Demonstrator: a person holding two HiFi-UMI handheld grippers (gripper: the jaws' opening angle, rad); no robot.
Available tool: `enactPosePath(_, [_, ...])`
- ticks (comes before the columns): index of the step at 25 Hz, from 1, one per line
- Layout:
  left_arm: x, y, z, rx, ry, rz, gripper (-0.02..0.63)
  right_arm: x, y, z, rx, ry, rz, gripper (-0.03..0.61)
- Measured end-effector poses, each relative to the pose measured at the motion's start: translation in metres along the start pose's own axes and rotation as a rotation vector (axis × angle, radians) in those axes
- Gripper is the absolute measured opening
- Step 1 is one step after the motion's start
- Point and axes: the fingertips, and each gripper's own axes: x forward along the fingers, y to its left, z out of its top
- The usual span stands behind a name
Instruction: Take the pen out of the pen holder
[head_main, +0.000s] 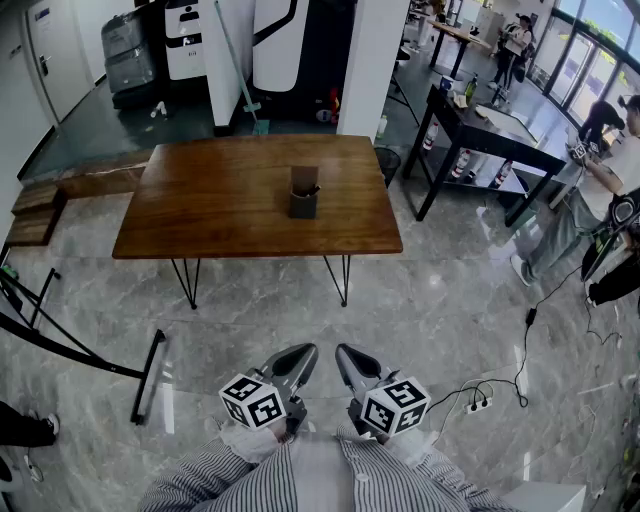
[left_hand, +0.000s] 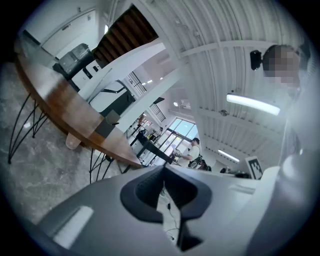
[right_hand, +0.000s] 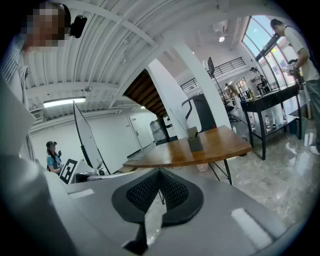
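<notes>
left gripper (head_main: 303, 352) at 6 o'clock in the head view, jaws pressed together, empty. right gripper (head_main: 346, 352) just beside it, jaws likewise closed on nothing. pen holder (head_main: 303, 196) upright near the middle of the wooden table (head_main: 200, 215), well apart at 12 o'clock, dark pen (head_main: 312, 188) poking over its rim.

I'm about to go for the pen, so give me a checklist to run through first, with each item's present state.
1. Pen holder upright on table: ok.
2. Pen showing above its rim: ok.
3. Left gripper empty: ok.
4. Right gripper empty: ok.
5. Fingers open for a grasp: not ok, both pairs shut.
6. Holder within reach: not ok, table stands well ahead.
</notes>
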Motion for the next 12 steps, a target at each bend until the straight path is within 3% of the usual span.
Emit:
enactPosePath(7, [0.050,0.058,0.057,0.064,-0.051,0.050,0.008,0.059,-0.047,0.040,-0.007,-0.021,-0.025,0.000])
enactPosePath(12, [0.105,0.103,0.113,0.106,0.000,0.032,0.008,0.121,-0.081,0.091,-0.007,-0.048,-0.037,0.000])
